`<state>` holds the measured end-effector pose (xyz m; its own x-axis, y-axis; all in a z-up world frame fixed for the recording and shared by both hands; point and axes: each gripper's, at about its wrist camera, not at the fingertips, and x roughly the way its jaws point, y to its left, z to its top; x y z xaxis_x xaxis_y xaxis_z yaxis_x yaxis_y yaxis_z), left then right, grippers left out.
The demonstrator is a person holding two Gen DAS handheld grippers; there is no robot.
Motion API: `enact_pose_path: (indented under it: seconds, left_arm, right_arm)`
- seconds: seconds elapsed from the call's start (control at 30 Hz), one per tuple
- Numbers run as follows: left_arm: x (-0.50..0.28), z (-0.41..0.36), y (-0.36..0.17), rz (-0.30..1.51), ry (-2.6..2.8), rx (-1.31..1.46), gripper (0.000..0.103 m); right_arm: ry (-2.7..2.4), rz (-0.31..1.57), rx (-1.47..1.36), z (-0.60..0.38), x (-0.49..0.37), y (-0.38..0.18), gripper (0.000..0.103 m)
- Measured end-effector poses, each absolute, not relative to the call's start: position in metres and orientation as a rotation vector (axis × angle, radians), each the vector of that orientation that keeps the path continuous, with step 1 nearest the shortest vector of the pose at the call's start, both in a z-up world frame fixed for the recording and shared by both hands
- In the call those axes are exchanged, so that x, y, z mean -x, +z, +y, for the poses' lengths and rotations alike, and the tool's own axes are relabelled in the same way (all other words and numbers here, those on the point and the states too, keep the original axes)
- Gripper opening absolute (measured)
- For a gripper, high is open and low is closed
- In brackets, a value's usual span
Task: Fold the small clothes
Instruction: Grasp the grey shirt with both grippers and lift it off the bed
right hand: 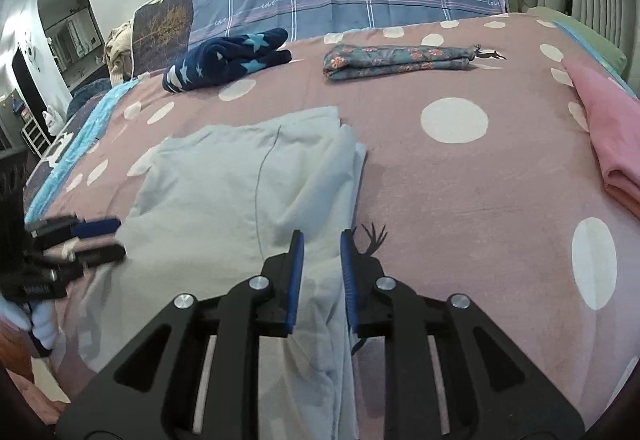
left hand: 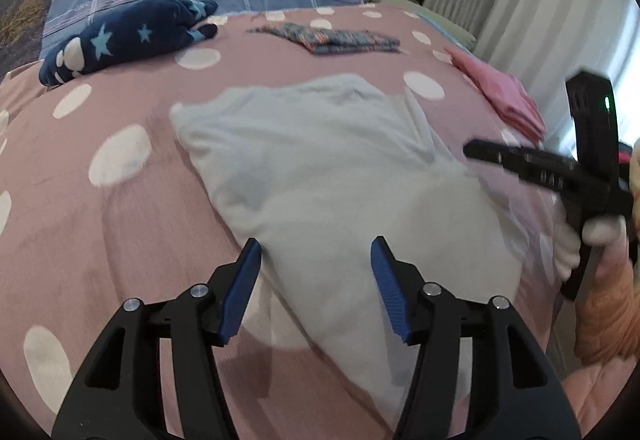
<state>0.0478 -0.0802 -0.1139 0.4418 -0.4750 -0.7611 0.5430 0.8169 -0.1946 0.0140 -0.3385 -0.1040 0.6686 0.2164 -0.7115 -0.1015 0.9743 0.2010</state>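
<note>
Lying on the dotted bed [right hand: 460, 176], the white garment [right hand: 224, 176] sits near the folded floral cloth [right hand: 396, 60]; left gripper [left hand: 316, 272] spreads wide above it, right gripper [right hand: 322, 272] narrowly parted over its edge.

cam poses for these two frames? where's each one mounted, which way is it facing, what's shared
Left wrist: sits behind the open left gripper, faces the headboard over the white garment; right gripper and gloved hand show at right.
Right wrist: sits behind the right gripper, narrowly open over the garment's right edge, same heading; left gripper shows at left.
Shared: white garment, navy star item, floral folded cloth, pink folded cloth, polka-dot bedspread.
</note>
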Motion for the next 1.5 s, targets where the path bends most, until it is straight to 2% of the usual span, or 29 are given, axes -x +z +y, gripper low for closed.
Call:
enact_pose_path:
  seconds: [0.03,0.1,0.13,0.2,0.23,0.27,0.37,0.5,0.57,0.77,0.8,0.83,0.87,0.93,1.0,1.1,1.3,1.5]
  left_arm:
    - [-0.045,-0.081,-0.121,0.929,-0.629,-0.104,0.063]
    - [-0.047,-0.078,-0.132,0.941,-0.601,-0.11,0.079]
    - [-0.052,-0.073,-0.136,0.962,-0.606,-0.058,0.079]
    - [-0.06,-0.068,-0.131,0.976,-0.62,-0.01,0.079]
    - [-0.061,-0.067,-0.128,0.965,-0.617,-0.01,0.079]
    - [-0.063,-0.066,-0.125,0.955,-0.614,-0.009,0.078]
    - [-0.079,-0.056,-0.119,0.945,-0.632,0.069,0.079]
    - [-0.11,-0.052,-0.132,1.008,-0.663,0.199,0.078]
    - [-0.121,-0.055,-0.142,1.037,-0.678,0.237,0.078]
    - [-0.145,-0.072,-0.144,1.029,-0.712,0.223,0.078]
    - [-0.148,-0.075,-0.144,1.026,-0.71,0.213,0.073]
    - [-0.151,-0.079,-0.144,1.02,-0.696,0.194,0.068]
    - [-0.154,-0.083,-0.143,1.015,-0.676,0.172,0.054]
    - [-0.158,-0.083,-0.142,1.008,-0.65,0.162,0.03]
    - [-0.156,-0.082,-0.135,0.988,-0.638,0.173,0.021]
    - [-0.142,-0.085,-0.111,0.911,-0.636,0.139,0.02]
    - [-0.103,-0.121,-0.029,0.691,-0.722,0.038,0.019]
    - [-0.068,-0.201,0.041,0.517,-0.879,-0.093,0.018]
  right_arm:
    - [0.184,0.835,-0.129,-0.336,-0.014,-0.108,0.021]
    - [0.163,0.885,-0.097,-0.334,-0.018,-0.121,0.027]
    - [0.17,0.913,-0.119,-0.337,-0.021,-0.13,0.031]
    - [0.205,0.915,-0.2,-0.349,-0.025,-0.132,0.031]
    - [0.221,0.912,-0.279,-0.362,-0.028,-0.129,0.036]
    - [0.23,0.903,-0.331,-0.371,-0.03,-0.127,0.046]
    - [0.314,0.918,-0.481,-0.398,-0.046,-0.129,0.056]
    - [0.406,0.991,-0.555,-0.402,-0.073,-0.145,0.059]
    - [0.471,1.002,-0.533,-0.394,-0.087,-0.145,0.067]
    - [0.531,1.027,-0.462,-0.373,-0.133,-0.145,0.067]
    - [0.529,1.025,-0.451,-0.368,-0.138,-0.145,0.066]
    - [0.512,1.023,-0.428,-0.362,-0.144,-0.145,0.056]
    - [0.495,1.021,-0.409,-0.358,-0.147,-0.146,0.039]
    - [0.466,1.013,-0.394,-0.353,-0.149,-0.146,0.022]
    - [0.433,0.962,-0.354,-0.348,-0.139,-0.135,0.016]
    - [0.417,0.839,-0.294,-0.345,-0.111,-0.101,0.013]
    - [0.301,0.589,-0.201,-0.362,-0.04,-0.021,0.013]
    - [0.106,0.387,-0.165,-0.425,0.033,0.05,0.013]
